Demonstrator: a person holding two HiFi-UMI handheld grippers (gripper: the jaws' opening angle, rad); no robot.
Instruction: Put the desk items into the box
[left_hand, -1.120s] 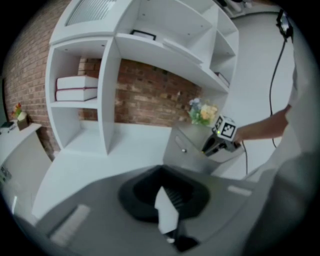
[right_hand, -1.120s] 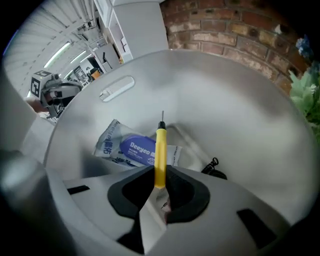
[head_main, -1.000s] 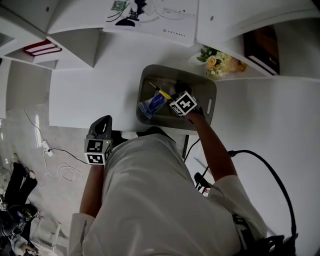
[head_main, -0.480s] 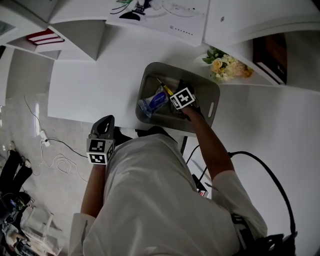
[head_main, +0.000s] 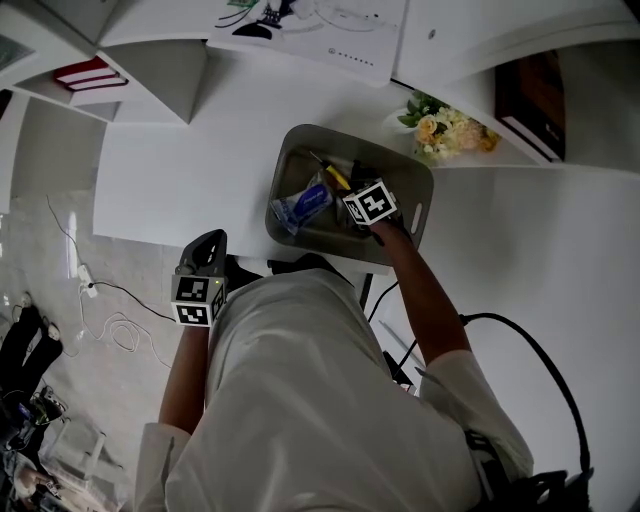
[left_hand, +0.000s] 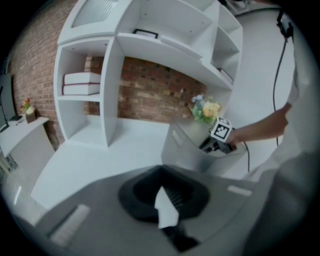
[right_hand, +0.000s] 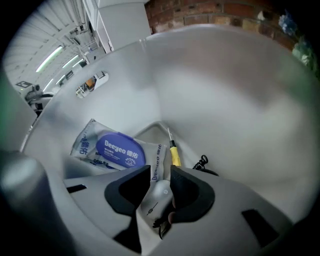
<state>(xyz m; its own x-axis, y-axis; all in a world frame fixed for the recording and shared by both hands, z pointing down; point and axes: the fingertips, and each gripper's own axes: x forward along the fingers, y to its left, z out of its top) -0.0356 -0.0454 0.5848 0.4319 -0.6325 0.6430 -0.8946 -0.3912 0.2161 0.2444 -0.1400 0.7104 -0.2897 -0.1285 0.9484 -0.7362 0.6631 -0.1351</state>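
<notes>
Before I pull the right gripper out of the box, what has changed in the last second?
The right gripper has just opened its jaws inside the box; a small white thing lies between them, seemingly let go. The left gripper stayed shut off the desk; packet and screwdriver unmoved.

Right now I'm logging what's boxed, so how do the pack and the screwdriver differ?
The pack is broad, flat and soft; the screwdriver is thin and rigid. The pack is white with a blue oval label; the screwdriver has a yellow handle and a bare metal tip. Both lie next to each other inside the box.
</notes>
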